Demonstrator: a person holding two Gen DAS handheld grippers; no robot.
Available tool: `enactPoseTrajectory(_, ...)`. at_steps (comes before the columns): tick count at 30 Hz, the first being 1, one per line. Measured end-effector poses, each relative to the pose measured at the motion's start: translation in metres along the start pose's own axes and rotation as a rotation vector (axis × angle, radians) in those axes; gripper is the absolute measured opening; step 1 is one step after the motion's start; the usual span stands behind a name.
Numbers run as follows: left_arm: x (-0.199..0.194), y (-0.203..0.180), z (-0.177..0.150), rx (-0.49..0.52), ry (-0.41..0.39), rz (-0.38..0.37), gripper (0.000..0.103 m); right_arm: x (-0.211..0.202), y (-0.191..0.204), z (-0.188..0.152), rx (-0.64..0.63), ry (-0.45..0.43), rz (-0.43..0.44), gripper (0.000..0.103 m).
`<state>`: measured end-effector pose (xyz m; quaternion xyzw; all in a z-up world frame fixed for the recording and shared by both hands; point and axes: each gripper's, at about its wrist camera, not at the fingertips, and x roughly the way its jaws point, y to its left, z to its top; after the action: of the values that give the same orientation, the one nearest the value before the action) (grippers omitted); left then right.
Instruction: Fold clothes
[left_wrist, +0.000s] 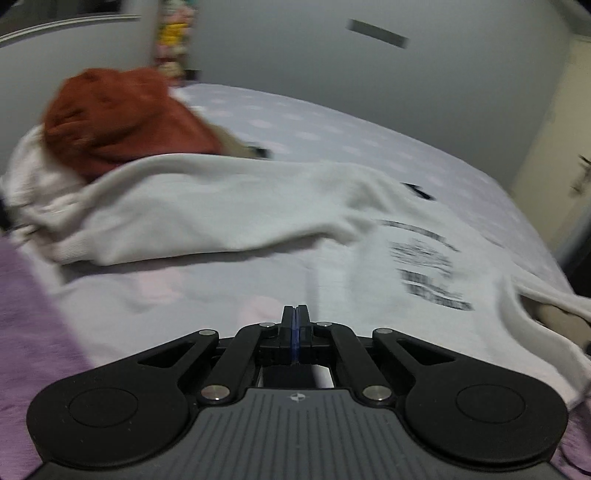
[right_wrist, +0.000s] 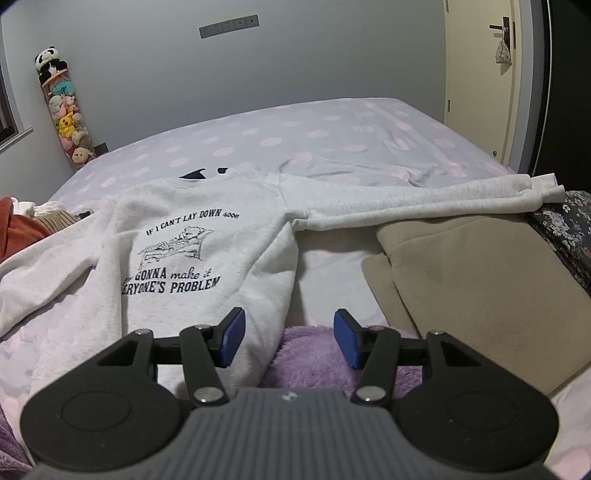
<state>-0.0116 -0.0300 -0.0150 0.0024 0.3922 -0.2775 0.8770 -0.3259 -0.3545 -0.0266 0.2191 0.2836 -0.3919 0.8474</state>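
Sweatshirt (right_wrist: 207, 266), thick soft fleece (likely floppy, not slippery), suits a hem-corner pinch; left hand-held gripper (left_wrist: 294, 317) is closed empty, right hand-held gripper (right_wrist: 290, 339) gapes half-wide.

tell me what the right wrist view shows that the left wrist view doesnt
Right wrist view only: the open right claw, a beige folded garment, the sweatshirt's outstretched sleeve, and readable print.

Left wrist view only: the shut, empty left claw and the sweatshirt's other sleeve.

Both: the white sweatshirt, the rust-red garment, the dotted bedsheet.
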Motion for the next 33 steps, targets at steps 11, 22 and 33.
enactPoseTrajectory(11,0.007,-0.001,-0.015,-0.02,0.053,-0.138,0.032,-0.007,0.018,-0.006,-0.012,-0.007,0.006,0.063)
enactPoseTrajectory(22,0.054,-0.086,-0.043,0.18,0.18,-0.156,0.05,0.001,0.015,-0.01,0.008,0.011,0.02,0.066)
enactPoseTrajectory(33,0.095,-0.092,-0.07,0.259,0.307,-0.082,0.0,0.012,0.009,-0.019,0.054,0.034,0.053,0.071)
